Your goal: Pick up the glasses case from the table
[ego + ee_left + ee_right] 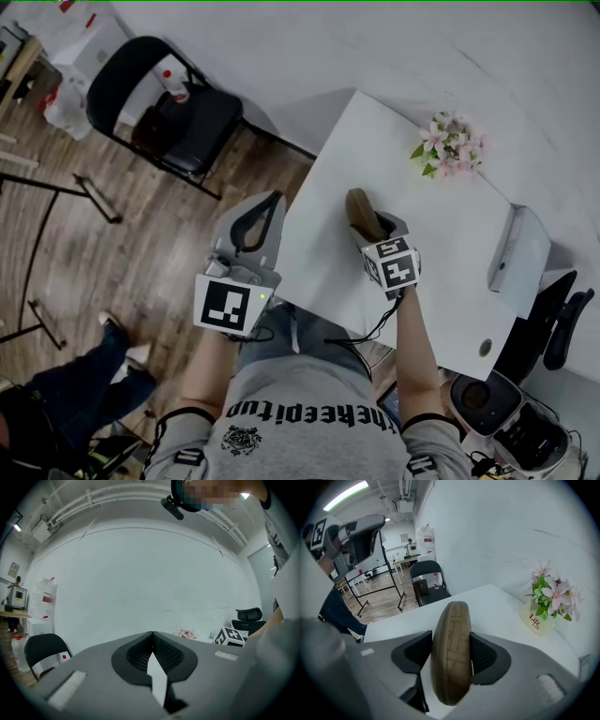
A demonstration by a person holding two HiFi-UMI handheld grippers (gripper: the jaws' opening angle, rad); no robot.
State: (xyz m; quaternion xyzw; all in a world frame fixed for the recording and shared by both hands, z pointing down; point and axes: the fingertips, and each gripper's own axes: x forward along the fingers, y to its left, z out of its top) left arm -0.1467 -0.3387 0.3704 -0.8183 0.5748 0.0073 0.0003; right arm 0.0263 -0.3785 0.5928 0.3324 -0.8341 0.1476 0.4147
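The glasses case (pixel 451 651) is brown, oval and woven-textured, and it stands on edge between the jaws of my right gripper (pixel 451 656), which is shut on it. In the head view the glasses case (pixel 362 214) pokes out ahead of the right gripper (pixel 373 225) above the white table (pixel 441 272). My left gripper (pixel 255 220) hangs off the table's left edge over the wooden floor, raised. Its jaws meet tip to tip with nothing held, as the left gripper (pixel 152 641) shows in its own view.
A small pot of pink flowers (pixel 450 145) stands at the table's far side. A grey box (pixel 517 251) lies at the right edge. A black chair (pixel 173 108) stands on the floor at the left, and an office chair (pixel 562 328) is at the right.
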